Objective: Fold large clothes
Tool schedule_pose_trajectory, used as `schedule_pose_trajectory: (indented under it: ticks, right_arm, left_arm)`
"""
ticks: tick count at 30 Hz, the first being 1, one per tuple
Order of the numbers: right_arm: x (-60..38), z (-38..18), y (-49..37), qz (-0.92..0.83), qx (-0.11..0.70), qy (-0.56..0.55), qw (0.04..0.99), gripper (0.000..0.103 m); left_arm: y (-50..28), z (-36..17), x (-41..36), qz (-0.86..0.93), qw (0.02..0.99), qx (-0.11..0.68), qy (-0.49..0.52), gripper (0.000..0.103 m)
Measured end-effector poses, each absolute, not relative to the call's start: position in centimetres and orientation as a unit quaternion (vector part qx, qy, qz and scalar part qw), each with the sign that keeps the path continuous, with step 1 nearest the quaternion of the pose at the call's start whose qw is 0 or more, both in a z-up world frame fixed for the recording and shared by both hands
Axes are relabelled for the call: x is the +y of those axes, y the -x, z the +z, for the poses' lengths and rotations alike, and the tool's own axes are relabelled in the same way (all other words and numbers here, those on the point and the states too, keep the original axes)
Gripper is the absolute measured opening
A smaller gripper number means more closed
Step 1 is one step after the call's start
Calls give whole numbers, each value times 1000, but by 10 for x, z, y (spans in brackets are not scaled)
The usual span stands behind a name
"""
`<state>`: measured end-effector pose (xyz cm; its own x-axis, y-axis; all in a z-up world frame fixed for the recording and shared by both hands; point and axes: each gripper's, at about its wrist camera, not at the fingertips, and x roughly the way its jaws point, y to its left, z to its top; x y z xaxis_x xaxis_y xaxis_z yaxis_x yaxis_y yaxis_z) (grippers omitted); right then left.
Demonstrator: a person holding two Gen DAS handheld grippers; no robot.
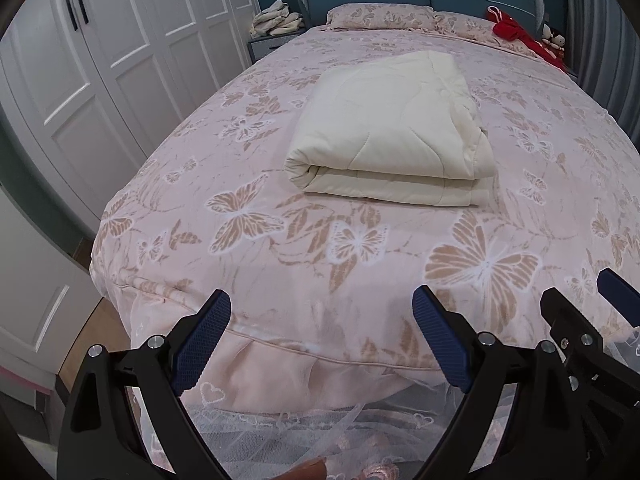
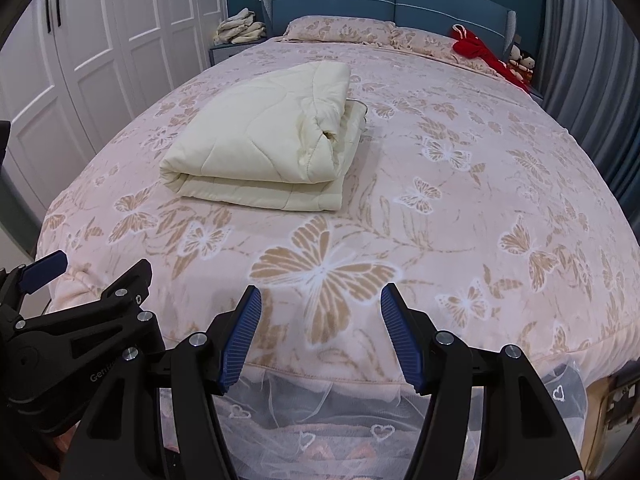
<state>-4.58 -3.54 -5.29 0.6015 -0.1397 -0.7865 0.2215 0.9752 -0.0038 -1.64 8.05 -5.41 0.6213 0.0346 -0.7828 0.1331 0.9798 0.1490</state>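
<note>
A cream quilted blanket [image 1: 394,130] lies folded in a thick rectangle on the middle of the bed, its rounded fold facing me; it also shows in the right wrist view [image 2: 264,140]. My left gripper [image 1: 322,304] is open and empty, held over the foot edge of the bed, well short of the blanket. My right gripper [image 2: 320,298] is open and empty, also at the foot edge, to the right of the left one. The right gripper shows at the right edge of the left wrist view [image 1: 576,312]; the left gripper shows at the left of the right wrist view [image 2: 80,280].
The bed [image 1: 280,264] has a pink butterfly-print cover and a lace skirt [image 2: 320,412]. Pillows [image 2: 344,30] and a red garment [image 2: 476,50] lie by the blue headboard. Folded cloths [image 1: 276,20] sit on a nightstand. White wardrobe doors [image 1: 100,60] stand left; a grey curtain [image 2: 592,60] hangs right.
</note>
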Motion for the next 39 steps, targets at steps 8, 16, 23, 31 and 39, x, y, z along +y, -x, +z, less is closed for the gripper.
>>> schedule_pose_trajectory:
  ticks: [8, 16, 23, 31, 39]
  right_arm:
    - [-35, -52, 49, -102, 431, -47, 896, 61]
    - [-35, -48, 53, -107, 424, -53, 898, 61]
    - [-37, -47, 54, -110, 424, -58, 897, 61]
    - [-39, -47, 55, -112, 423, -58, 897, 61]
    - [-40, -47, 55, -112, 423, -58, 897, 61]
  left_arm:
    - [18, -53, 82, -28, 896, 432, -94, 90]
    - [22, -51, 79, -28, 897, 430, -99, 90]
    - [23, -50, 78, -27, 897, 429, -99, 90]
    - [23, -50, 77, -28, 899, 425, -100, 90]
    - [23, -49, 78, -28, 900, 423, -101, 90]
